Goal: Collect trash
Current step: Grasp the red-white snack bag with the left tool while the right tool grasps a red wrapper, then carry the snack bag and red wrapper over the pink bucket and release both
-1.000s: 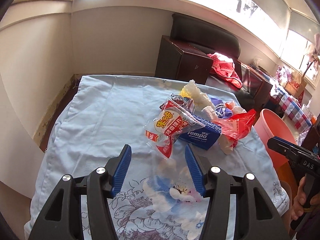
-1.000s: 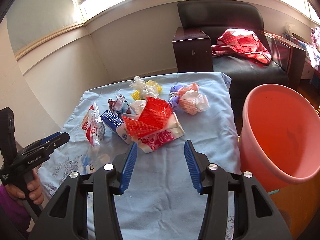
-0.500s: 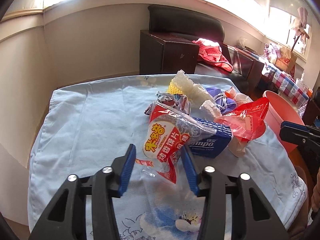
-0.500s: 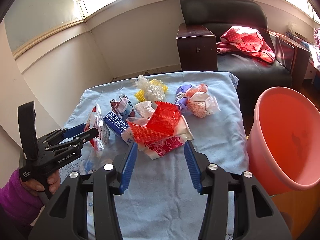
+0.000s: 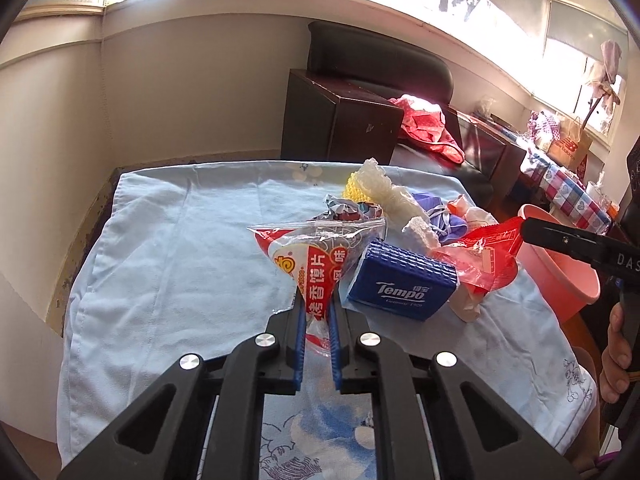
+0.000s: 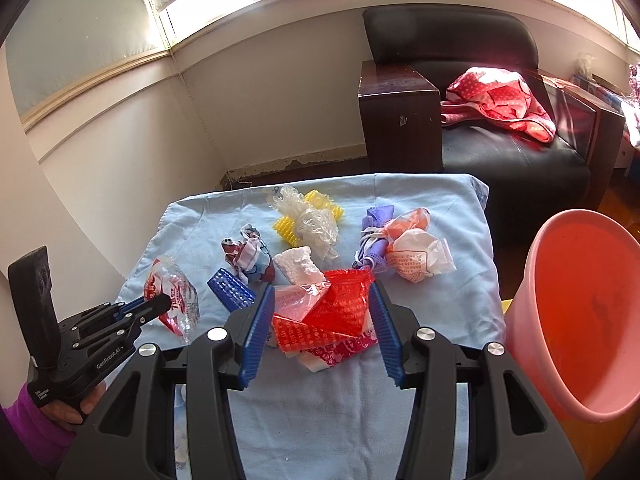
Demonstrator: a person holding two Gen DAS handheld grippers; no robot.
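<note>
Left tongs (image 5: 318, 312) are clamped on the snack bag (image 5: 316, 264). Right tongs (image 6: 322, 320) stand wide open, straddling the red wrapper (image 6: 336, 312) without gripping. All trash remains on the counter (image 6: 440, 320); the pink bucket (image 6: 580, 320) appears empty, so collection has barely begun.

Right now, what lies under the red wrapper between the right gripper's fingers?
Under the red wrapper lies a white wrapper with pink print, showing at its near edge, on the blue cloth. The rest of it, and anything beneath, is covered.
</note>
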